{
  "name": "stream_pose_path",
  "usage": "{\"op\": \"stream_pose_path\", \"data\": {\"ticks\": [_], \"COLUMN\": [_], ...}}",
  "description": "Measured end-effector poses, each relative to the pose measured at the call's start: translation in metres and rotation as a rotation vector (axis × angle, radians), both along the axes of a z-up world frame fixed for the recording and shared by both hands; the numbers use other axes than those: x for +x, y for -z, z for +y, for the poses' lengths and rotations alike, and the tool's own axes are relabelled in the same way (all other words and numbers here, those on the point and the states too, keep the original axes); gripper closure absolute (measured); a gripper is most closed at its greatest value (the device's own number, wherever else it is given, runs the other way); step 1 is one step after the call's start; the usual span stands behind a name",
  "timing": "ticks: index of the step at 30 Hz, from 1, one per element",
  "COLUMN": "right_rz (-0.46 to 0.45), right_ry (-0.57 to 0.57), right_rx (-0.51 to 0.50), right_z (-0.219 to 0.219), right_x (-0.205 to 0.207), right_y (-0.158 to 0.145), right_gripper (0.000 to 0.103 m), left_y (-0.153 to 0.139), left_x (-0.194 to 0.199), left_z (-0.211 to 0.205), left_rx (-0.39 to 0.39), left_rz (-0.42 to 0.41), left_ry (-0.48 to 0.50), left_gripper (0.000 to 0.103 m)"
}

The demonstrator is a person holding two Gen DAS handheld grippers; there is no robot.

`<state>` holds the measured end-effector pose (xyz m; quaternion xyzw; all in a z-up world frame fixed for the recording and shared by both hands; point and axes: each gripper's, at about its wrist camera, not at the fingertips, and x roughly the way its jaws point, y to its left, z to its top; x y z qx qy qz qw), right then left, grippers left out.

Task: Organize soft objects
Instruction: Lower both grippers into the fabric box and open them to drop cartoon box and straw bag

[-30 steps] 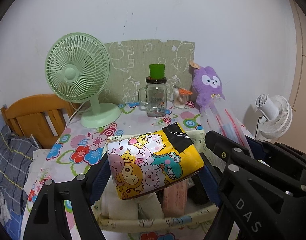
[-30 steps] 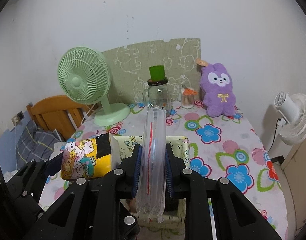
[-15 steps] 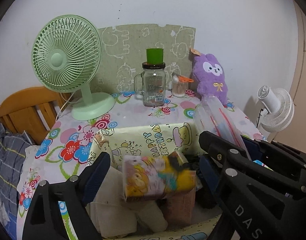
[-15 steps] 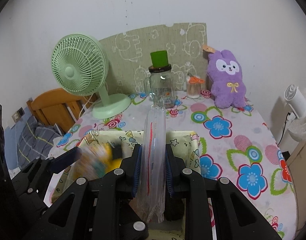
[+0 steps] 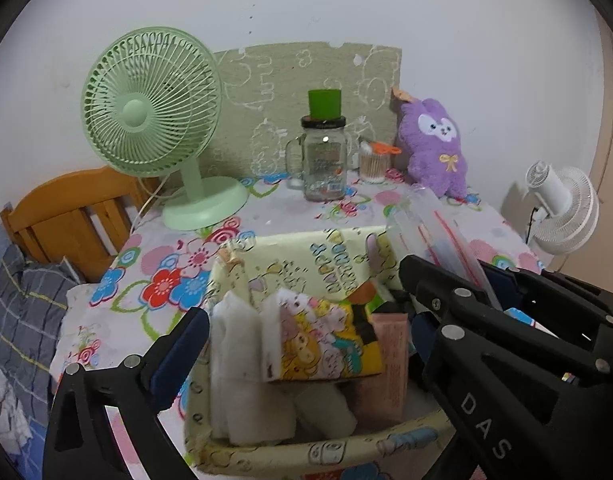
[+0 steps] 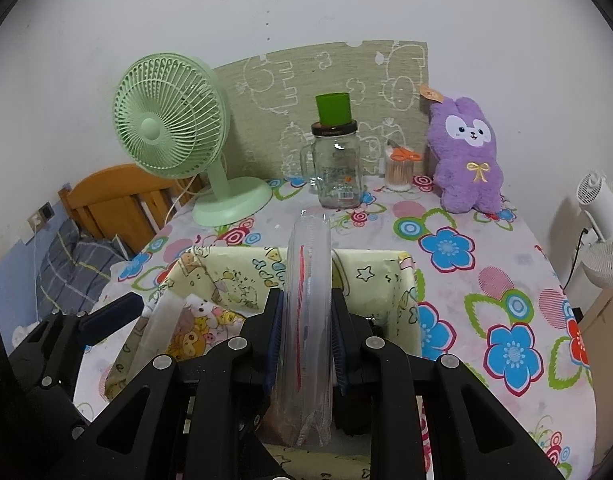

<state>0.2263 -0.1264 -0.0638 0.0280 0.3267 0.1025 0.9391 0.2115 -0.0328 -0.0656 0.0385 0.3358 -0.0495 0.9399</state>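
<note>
Cartoon pack (image 5: 326, 340) inside basket (image 5: 306, 450); rim around.

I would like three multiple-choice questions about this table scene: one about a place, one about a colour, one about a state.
1. Where does the yellow cartoon-print soft pack lie?
A. inside the pale yellow fabric basket
B. beside the green fan
C. on the wooden chair

2. What colour is the plush rabbit toy?
A. white
B. purple
C. green

3. What do the right tongs do?
A. stand open and empty
B. grip the glass jar
C. are shut on the clear plastic zip bag

Answers: 1 A, the pack rests among the basket's contents. 2 B, its fur is purple. 3 C, both pads press the bag's sides.
</note>
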Motion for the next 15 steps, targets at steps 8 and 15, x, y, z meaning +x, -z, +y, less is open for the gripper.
{"op": "stream_pose_path", "data": {"ticks": [8, 15], "right_rz": [0.042, 0.042], "right_ry": [-0.016, 0.000], "right_rx": [0.013, 0.016], "right_z": [0.007, 0.008], "right_x": [0.002, -0.002], "right_y": [0.010, 0.012], "right_gripper": [0.049, 0.034], "left_y": [0.007, 0.008], "left_x": [-0.002, -0.003], "left_z": [0.007, 0.009], "left_rx": [0.024, 0.009], "left_rz": [0.029, 0.034], "left_ry": [-0.029, -0.026], "left_gripper": [0.001, 0.001]}}
